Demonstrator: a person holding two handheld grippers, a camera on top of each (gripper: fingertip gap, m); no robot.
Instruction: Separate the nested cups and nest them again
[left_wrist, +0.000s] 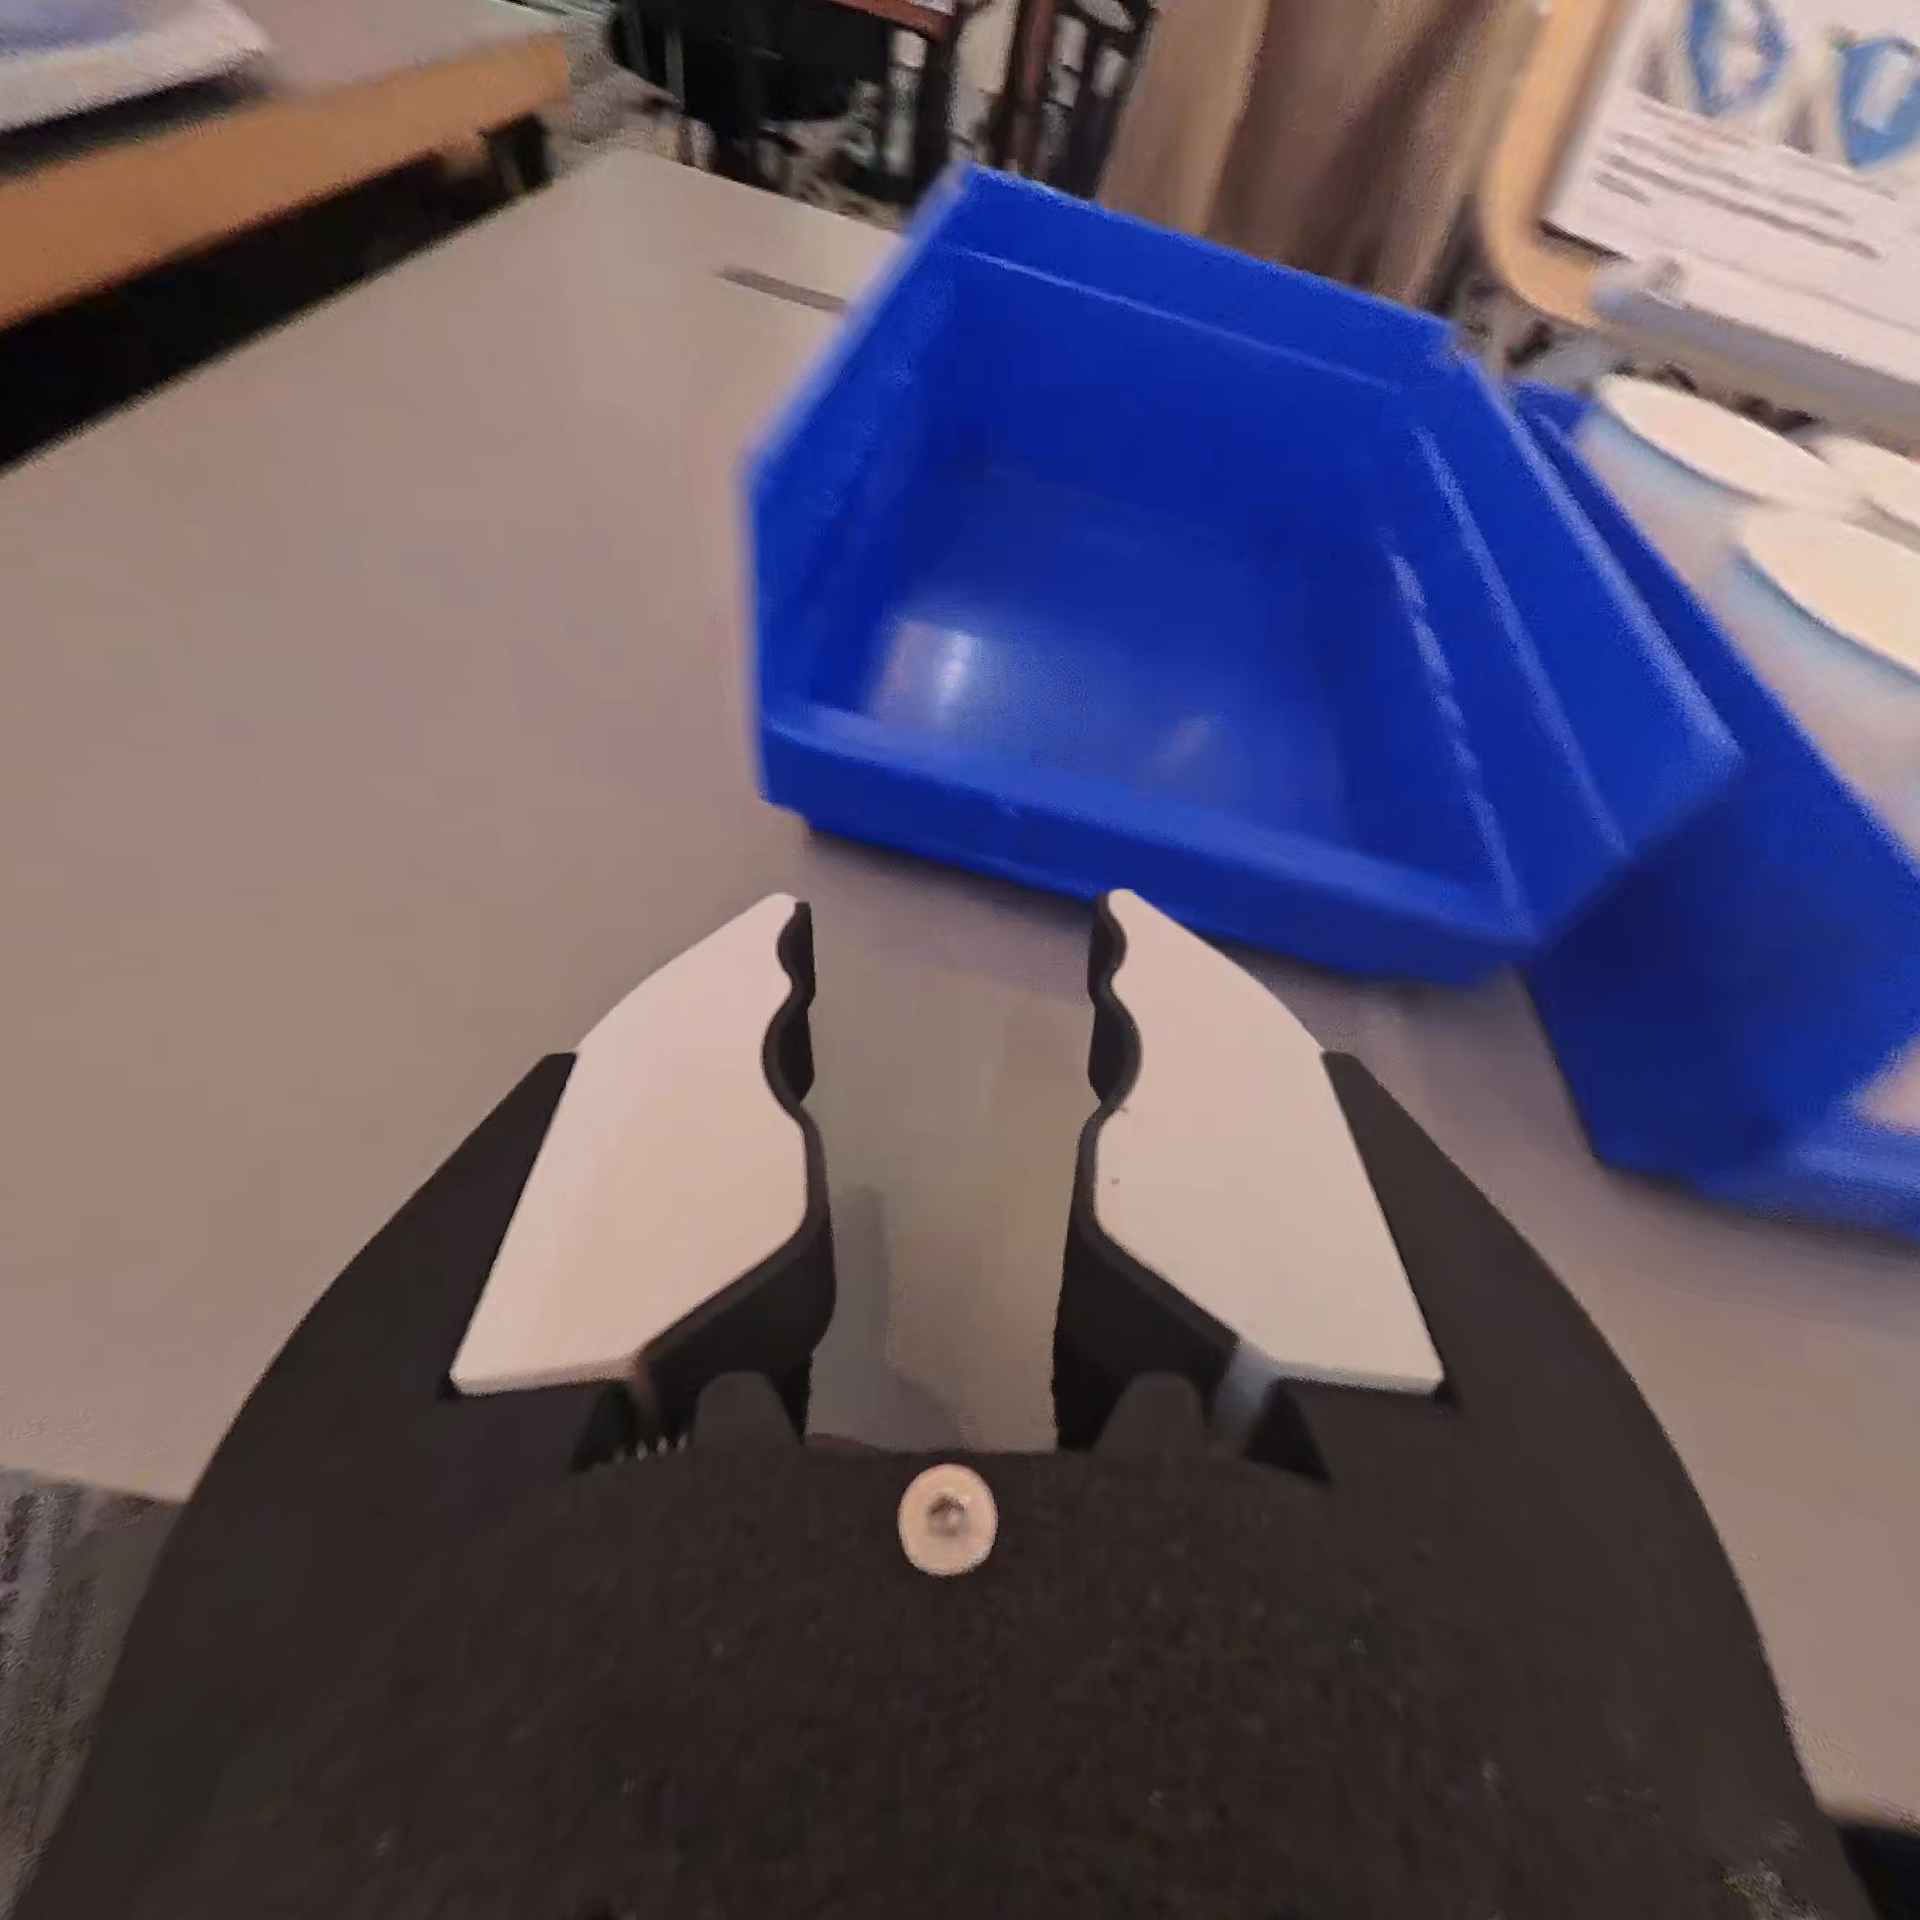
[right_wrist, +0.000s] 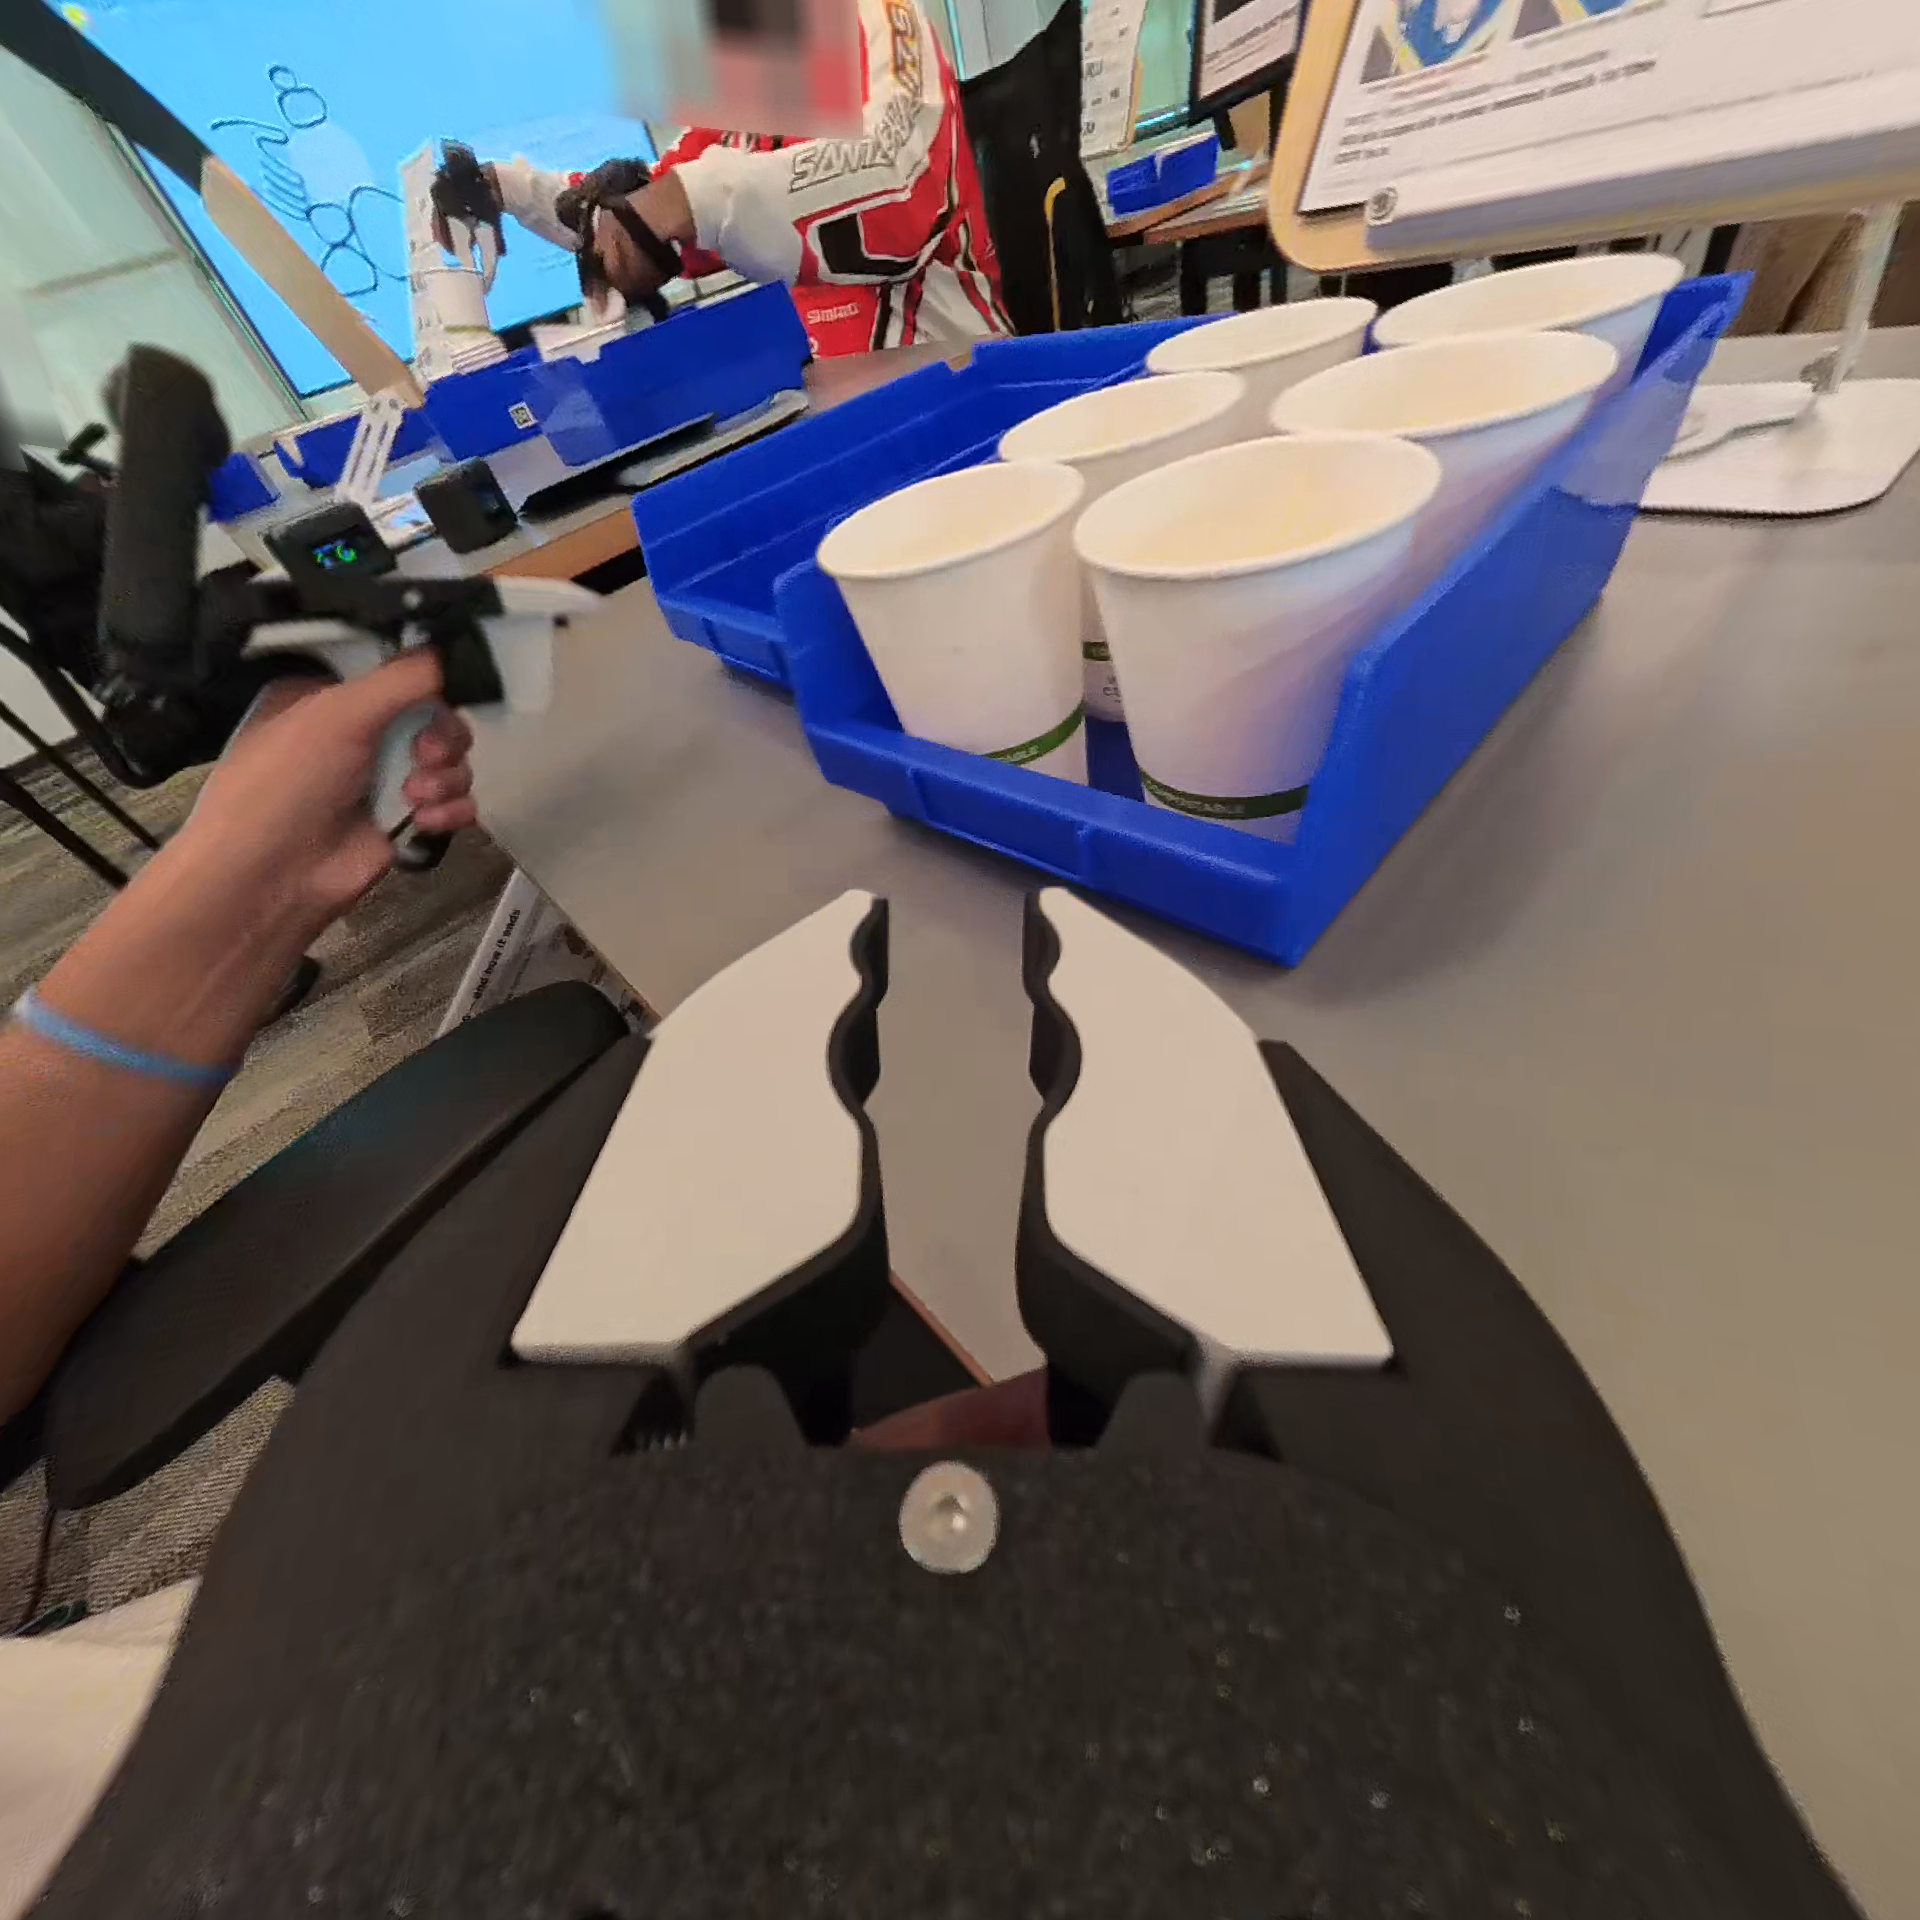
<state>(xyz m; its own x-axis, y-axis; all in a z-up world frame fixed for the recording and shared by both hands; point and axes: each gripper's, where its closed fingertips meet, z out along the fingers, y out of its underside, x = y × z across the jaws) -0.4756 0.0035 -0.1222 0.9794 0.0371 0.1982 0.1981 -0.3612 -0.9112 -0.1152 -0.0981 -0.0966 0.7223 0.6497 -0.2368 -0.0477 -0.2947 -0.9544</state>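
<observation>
Several white paper cups (right_wrist: 1247, 623) with green bands stand upright in a blue bin (right_wrist: 1039, 831) on the grey table. Their rims also show at the right edge of the left wrist view (left_wrist: 1714, 457). My right gripper (right_wrist: 956, 909) is open and empty, low over the table just in front of that bin. My left gripper (left_wrist: 953, 914) is open and empty, in front of an empty blue bin (left_wrist: 1039, 800) that sits left of the cup bin (left_wrist: 1714, 987). In the right wrist view a hand holds the left gripper (right_wrist: 530, 634) off the table's left side.
The empty bin (right_wrist: 727, 551) lies against the cup bin's left side. A sign stand with a white base (right_wrist: 1766, 447) is at the back right. The table edge (right_wrist: 582, 935) and a black chair armrest (right_wrist: 312, 1195) are at the left. A person works with cups at a far table.
</observation>
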